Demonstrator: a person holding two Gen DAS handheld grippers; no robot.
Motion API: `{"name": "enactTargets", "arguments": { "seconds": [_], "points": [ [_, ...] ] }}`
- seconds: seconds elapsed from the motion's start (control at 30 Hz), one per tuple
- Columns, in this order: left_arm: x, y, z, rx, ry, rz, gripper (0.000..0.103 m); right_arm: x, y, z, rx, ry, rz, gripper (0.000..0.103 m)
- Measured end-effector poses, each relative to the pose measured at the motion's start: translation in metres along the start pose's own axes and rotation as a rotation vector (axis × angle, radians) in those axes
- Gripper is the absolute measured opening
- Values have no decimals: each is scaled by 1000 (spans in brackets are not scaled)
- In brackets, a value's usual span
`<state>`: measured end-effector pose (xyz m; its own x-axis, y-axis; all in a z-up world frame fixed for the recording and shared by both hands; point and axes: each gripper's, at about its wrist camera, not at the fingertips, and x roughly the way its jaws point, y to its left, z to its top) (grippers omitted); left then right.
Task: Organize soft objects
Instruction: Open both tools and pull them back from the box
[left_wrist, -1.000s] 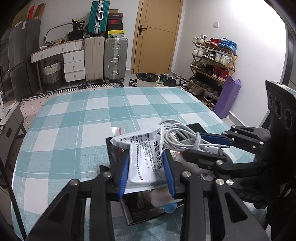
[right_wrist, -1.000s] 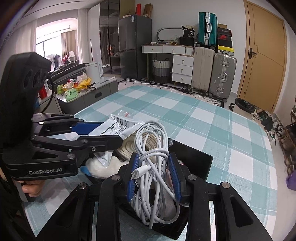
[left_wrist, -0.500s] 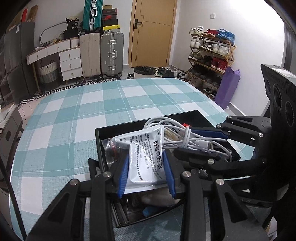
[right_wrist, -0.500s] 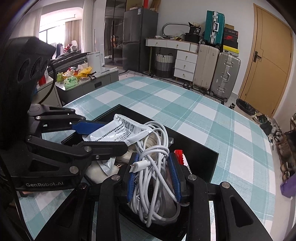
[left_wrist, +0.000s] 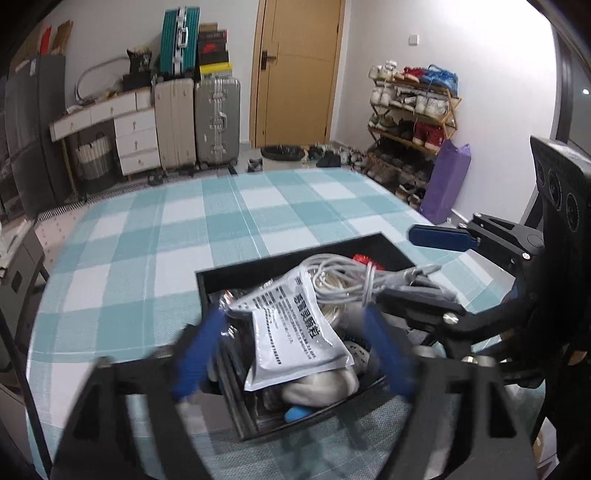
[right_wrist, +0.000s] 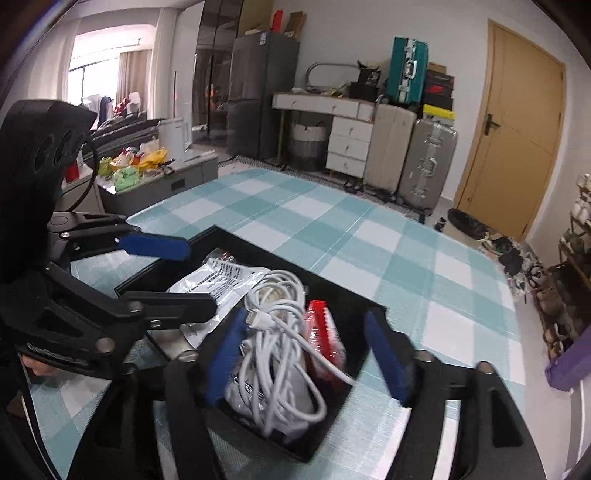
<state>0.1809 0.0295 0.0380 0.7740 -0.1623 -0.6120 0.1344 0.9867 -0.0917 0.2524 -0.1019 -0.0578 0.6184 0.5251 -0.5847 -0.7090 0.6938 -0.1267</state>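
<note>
A black box (left_wrist: 288, 260) (right_wrist: 258, 243) sits on the checked table, filled with soft items. A white printed packet (left_wrist: 295, 332) (right_wrist: 218, 280) lies on top of the pile. My left gripper (left_wrist: 291, 312) (right_wrist: 184, 273) straddles it, jaws opening, blue pads clear of the packet. A coiled white charging cable (right_wrist: 280, 332) (left_wrist: 340, 280) rests in the box beside a red packet (right_wrist: 321, 332). My right gripper (right_wrist: 303, 319) (left_wrist: 424, 269) is around the cable, jaws opening, pads apart from it. Pale cloth and a blue item lie under the packet.
The teal and white checked tablecloth (left_wrist: 207, 229) stretches beyond the box. Suitcases (left_wrist: 218, 122), a drawer unit, a door and a shoe rack (left_wrist: 413, 122) stand behind. A low cabinet with bags (right_wrist: 147, 173) is at the table's left. A hand (right_wrist: 33, 369) holds the left gripper.
Both grippers have opened wide. The left let go of the white packet and the right let go of the cable; both now lie in the black box.
</note>
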Motion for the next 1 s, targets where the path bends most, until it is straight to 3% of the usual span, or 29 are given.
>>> {"name": "enactTargets", "arguments": {
  "seconds": [0.03,0.1,0.27,0.37,0.7,1.0],
  "points": [
    [-6,0,0,1,-21,10,100,-5,-1,0,8,-6,1,80],
    [-14,1,0,-3,-43,15,103,-14,-3,-1,20,-21,2,88],
    [-31,3,-5,-17,-85,29,103,-33,0,-5,50,-32,-27,102],
    [-39,1,-8,-11,-114,60,103,-46,1,-10,82,-64,-7,102],
    [-46,-7,-25,-23,-140,63,103,-73,18,-28,124,-133,-3,102],
    [-43,-13,-44,-30,-154,82,103,-77,22,-46,152,-151,-19,103]
  ]
}}
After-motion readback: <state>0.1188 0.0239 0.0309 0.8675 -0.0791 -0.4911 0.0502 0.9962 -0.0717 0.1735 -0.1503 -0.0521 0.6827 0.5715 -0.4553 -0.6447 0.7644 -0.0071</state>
